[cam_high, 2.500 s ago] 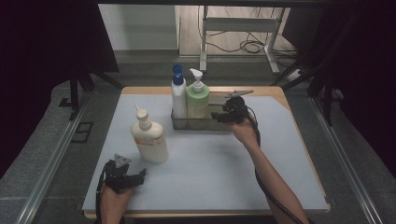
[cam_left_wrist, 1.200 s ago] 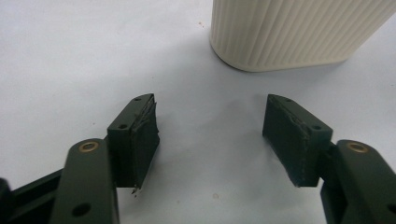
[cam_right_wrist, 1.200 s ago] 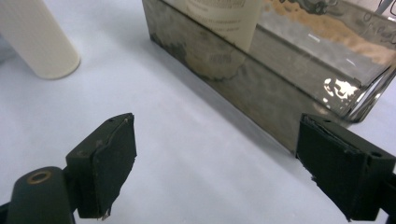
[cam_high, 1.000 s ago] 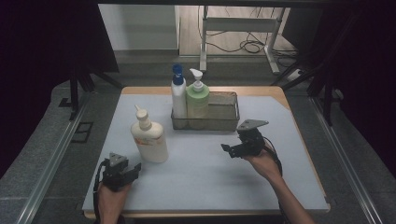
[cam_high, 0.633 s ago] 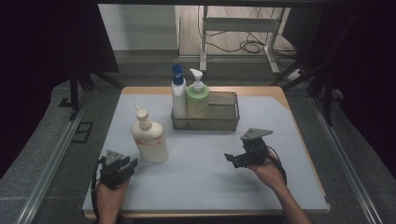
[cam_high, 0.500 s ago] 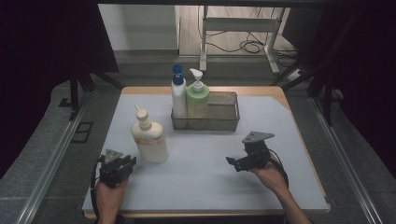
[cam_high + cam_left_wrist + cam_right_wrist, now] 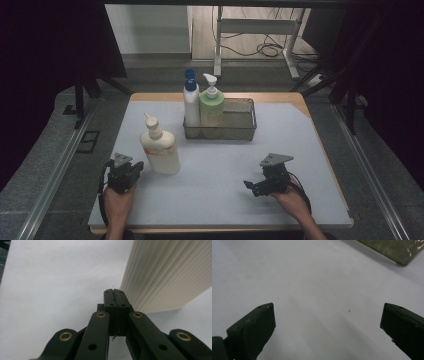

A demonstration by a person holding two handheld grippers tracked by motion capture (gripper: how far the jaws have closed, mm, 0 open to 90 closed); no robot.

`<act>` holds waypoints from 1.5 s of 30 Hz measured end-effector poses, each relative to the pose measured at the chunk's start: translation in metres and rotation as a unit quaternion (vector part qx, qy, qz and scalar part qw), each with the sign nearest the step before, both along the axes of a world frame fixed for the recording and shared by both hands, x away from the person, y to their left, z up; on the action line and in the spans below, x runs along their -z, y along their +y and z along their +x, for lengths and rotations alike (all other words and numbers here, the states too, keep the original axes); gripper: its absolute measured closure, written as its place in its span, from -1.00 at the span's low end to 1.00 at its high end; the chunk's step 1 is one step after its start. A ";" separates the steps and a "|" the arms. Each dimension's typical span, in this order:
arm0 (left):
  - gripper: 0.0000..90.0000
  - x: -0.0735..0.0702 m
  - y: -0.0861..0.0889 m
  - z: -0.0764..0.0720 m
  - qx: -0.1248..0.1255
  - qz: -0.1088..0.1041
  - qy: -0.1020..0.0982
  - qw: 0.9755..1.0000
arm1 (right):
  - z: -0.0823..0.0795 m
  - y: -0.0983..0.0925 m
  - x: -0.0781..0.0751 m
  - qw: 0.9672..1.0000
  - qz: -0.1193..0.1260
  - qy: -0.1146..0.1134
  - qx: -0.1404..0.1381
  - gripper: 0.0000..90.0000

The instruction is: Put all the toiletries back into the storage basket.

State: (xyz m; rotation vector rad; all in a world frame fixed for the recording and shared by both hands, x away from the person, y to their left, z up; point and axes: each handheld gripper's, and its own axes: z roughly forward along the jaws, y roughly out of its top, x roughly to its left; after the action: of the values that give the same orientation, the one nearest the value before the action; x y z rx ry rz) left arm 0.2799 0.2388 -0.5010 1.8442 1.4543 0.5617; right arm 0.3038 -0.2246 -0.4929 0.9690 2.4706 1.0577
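3 bottles [image 7: 160, 150], 1 wire basket [image 7: 240, 131], 2 claws [image 7: 134, 167]

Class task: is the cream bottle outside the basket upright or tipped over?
Upright. The cream bottle stands on its base on the table, nozzle pointing up.

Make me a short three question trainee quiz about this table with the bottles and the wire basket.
1. How many bottles stand inside the wire basket?
2. True or false: the left gripper is shut on the cream bottle.
3. Which gripper has its jaws wide apart: A left, B right?

Key:
1. Two, the blue-capped bottle and the green bottle.
2. False; its jaws are shut on nothing, beside that bottle.
3. B, the right gripper, over bare table.
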 end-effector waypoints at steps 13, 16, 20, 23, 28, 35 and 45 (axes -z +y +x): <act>0.98 0.001 -0.004 0.018 0.001 -0.015 0.000 1.000 | -0.011 -0.012 0.022 1.000 -0.009 0.024 0.014 -1.00; 0.98 0.001 -0.007 0.019 0.002 -0.018 0.000 1.000 | -0.011 -0.014 0.027 0.999 -0.011 0.030 0.020 -0.99; 0.98 0.001 -0.011 0.020 -0.011 -0.020 0.001 1.000 | -0.013 -0.014 0.029 1.000 -0.015 0.017 0.018 -0.99; 0.99 0.000 -0.011 0.021 -0.017 -0.021 0.003 1.000 | -0.014 -0.014 0.030 1.000 -0.016 0.015 0.016 -1.00; 0.98 0.001 -0.015 0.026 -0.018 -0.025 0.003 1.000 | -0.014 -0.014 0.030 1.000 -0.015 0.015 0.018 -1.00; 0.99 0.002 -0.028 0.038 0.002 -0.026 0.002 1.000 | -0.014 -0.014 0.030 1.000 -0.015 0.014 0.018 -1.00; 0.98 0.002 -0.044 0.049 0.032 -0.026 -0.001 0.999 | -0.015 -0.014 0.030 1.000 -0.015 0.013 0.019 -1.00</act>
State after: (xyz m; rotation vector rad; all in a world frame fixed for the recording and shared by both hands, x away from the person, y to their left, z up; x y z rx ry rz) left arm 0.3284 0.1952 -0.5034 1.8425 1.3902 0.4899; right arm 0.2891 -0.2386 -0.5232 1.0209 2.4717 0.9993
